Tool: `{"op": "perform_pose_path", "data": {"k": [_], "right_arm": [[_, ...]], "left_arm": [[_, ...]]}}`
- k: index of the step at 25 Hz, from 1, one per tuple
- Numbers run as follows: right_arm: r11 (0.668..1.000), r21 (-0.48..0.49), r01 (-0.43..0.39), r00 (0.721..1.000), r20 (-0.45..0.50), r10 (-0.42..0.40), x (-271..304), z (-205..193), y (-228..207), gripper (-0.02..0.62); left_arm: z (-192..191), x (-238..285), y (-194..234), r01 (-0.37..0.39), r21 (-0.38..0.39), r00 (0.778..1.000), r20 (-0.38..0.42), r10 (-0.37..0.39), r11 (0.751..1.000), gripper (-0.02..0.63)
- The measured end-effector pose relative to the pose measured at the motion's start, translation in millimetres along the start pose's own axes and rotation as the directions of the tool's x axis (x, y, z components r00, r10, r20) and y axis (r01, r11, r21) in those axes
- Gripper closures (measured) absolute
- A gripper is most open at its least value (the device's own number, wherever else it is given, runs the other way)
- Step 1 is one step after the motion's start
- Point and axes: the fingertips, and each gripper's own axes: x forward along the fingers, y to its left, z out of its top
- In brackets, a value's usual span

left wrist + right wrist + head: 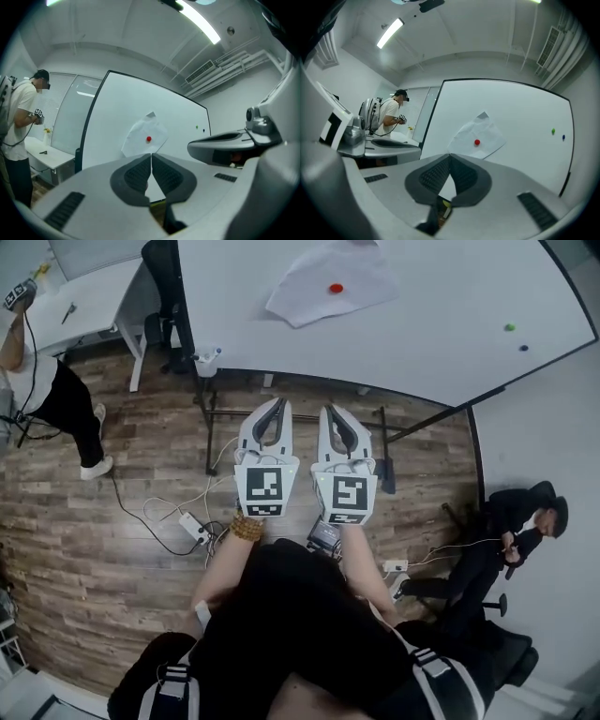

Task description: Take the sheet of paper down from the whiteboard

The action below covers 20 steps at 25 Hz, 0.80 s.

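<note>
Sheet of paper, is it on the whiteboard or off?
On: the sheet of paper hangs tilted on the whiteboard under a red magnet.

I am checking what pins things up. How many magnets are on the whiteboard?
3. A red magnet on the sheet of paper; a green magnet and a blue magnet close together on the bare whiteboard, right of the paper. Others may be out of view.

Sheet of paper (309,292) cropped at head view's top, whiteboard (422,324) too

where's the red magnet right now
In the head view the red magnet sits at top centre, on the paper on the whiteboard, well left of the green magnet.
</note>
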Motion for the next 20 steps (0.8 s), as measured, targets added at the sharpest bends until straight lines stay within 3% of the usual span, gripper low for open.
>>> {"op": "perform_pose_path", "data": {"k": [6, 12, 20], "right_arm": [[0.998, -0.029, 0.058, 0.998, 0.016, -0.057, 22.9, 11.2, 3.8, 0.595], [0.994, -0.038, 0.104, 0.994, 0.018, -0.104, 40.9, 10.7, -22.3, 0.595], [0.992, -0.014, 0.126, 0.992, 0.014, -0.126, 77.7, -2.9, -51.8, 0.595]], "left_arm": [[-0.4, 12.0, 26.2, 0.003, -0.009, 1.0, 0.024, -0.003, 1.0, 0.589], [1.1, 41.0, 29.7, 0.014, -0.019, 0.999, 0.049, -0.013, 1.0, 0.589], [-13.9, 79.4, 35.6, 0.015, -0.018, 1.0, 0.022, -0.014, 1.0, 0.589]]}}
